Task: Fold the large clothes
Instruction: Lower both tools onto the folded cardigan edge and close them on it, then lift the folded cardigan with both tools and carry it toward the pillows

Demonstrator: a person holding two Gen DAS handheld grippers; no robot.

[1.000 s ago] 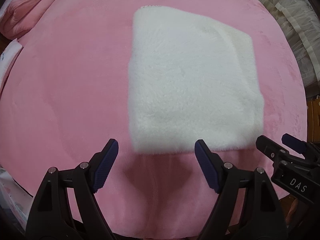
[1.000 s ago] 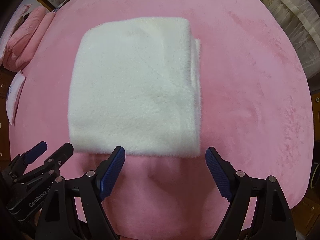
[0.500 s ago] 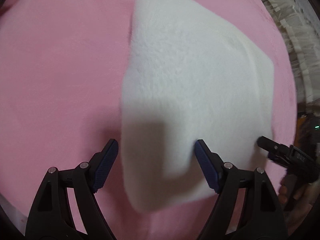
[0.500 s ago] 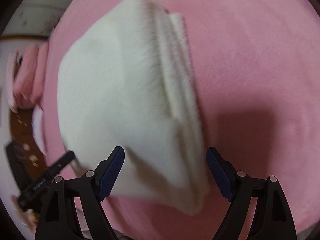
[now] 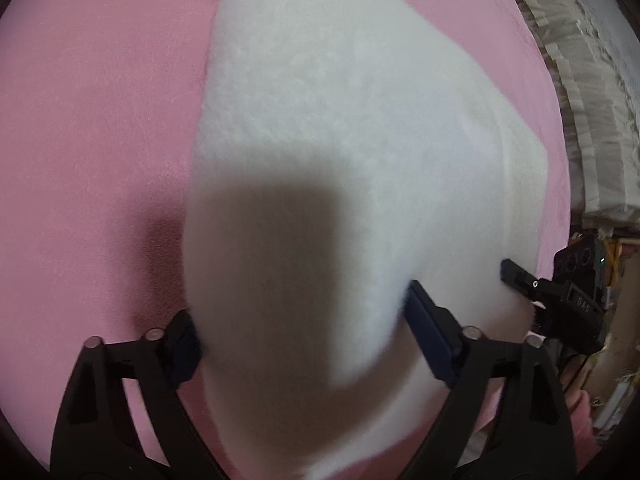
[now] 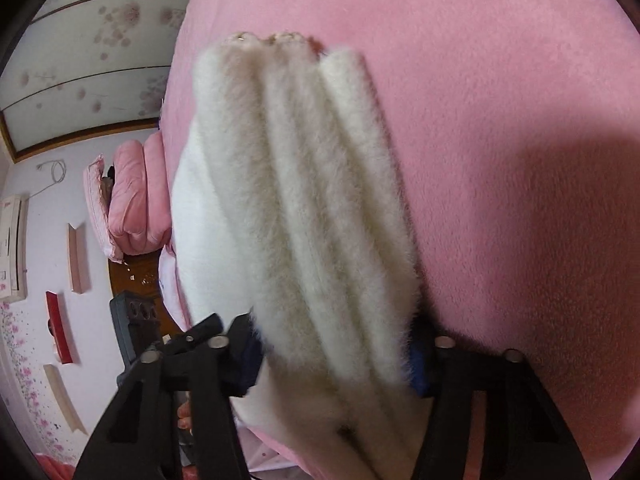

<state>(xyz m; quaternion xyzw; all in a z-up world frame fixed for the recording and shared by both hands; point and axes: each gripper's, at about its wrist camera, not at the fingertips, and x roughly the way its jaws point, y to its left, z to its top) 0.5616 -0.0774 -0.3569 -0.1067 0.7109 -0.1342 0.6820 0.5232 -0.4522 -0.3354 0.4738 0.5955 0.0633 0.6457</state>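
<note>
Straddling the folded fluffy white garment (image 6: 304,216) lengthwise at lower centre, the right tool (image 6: 332,354) has just closed onto its layered edge, while the left tool (image 5: 300,344) stands apart around its corner.

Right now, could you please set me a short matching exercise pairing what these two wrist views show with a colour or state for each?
Things:
1. folded fleece garment
2. bed cover
3. right gripper
4. pillows

Descriptions:
A. pink, spread flat beneath the garment
B. white and fluffy, stacked in thick layers
C. pink, piled at the far left by the wall
D. jaws, which have just been closing, around the garment's layered edge

Pairs: 1-B, 2-A, 3-D, 4-C
</note>
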